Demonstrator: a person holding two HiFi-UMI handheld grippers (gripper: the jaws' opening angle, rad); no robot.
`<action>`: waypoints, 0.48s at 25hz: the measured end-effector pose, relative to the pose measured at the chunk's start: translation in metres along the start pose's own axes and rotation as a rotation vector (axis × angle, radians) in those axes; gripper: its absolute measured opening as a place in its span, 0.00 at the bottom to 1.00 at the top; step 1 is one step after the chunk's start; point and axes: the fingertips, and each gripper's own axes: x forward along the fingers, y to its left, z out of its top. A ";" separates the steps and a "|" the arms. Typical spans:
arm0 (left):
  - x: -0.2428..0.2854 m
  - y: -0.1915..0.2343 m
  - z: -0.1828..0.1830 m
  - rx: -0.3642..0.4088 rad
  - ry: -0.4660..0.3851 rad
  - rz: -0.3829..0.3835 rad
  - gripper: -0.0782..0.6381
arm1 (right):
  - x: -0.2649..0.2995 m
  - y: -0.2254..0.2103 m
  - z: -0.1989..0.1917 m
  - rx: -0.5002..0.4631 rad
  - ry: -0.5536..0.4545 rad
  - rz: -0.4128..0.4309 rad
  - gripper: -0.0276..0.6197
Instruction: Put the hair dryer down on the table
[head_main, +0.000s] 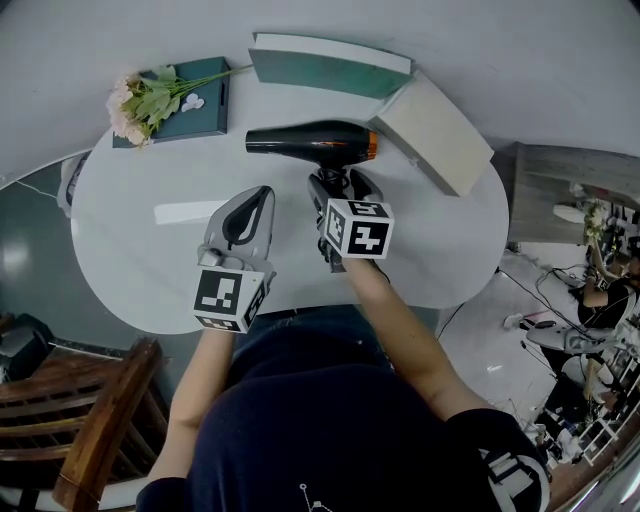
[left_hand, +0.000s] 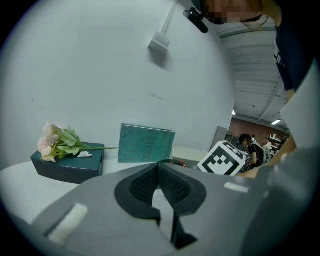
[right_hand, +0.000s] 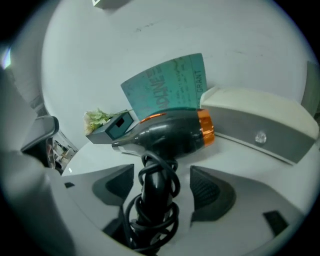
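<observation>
A black hair dryer (head_main: 310, 138) with an orange ring lies on its side on the white oval table (head_main: 130, 230), its nozzle pointing left. Its handle, wound with black cord, points back toward me. In the right gripper view the hair dryer (right_hand: 170, 132) fills the middle, and the handle sits between the jaws with a gap on each side. My right gripper (head_main: 345, 188) is open around that handle. My left gripper (head_main: 260, 197) hovers just left of it, shut and empty. Its pads (left_hand: 150, 182) meet at the tips in the left gripper view.
A teal book (head_main: 330, 65) stands at the table's back edge. A white box (head_main: 435, 130) lies right of the dryer. Pink flowers (head_main: 135, 100) rest on a dark teal box (head_main: 205, 115) at the back left. A wooden chair (head_main: 90, 420) stands by the near left side.
</observation>
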 end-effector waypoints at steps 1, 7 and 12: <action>-0.002 0.000 0.000 -0.001 -0.004 0.001 0.12 | -0.004 -0.002 0.002 -0.003 -0.002 -0.018 0.54; -0.013 -0.007 0.011 -0.014 -0.045 0.007 0.12 | -0.054 0.002 0.024 -0.084 -0.125 -0.075 0.56; -0.028 -0.011 0.028 -0.014 -0.090 0.058 0.13 | -0.121 0.023 0.057 -0.236 -0.328 -0.107 0.25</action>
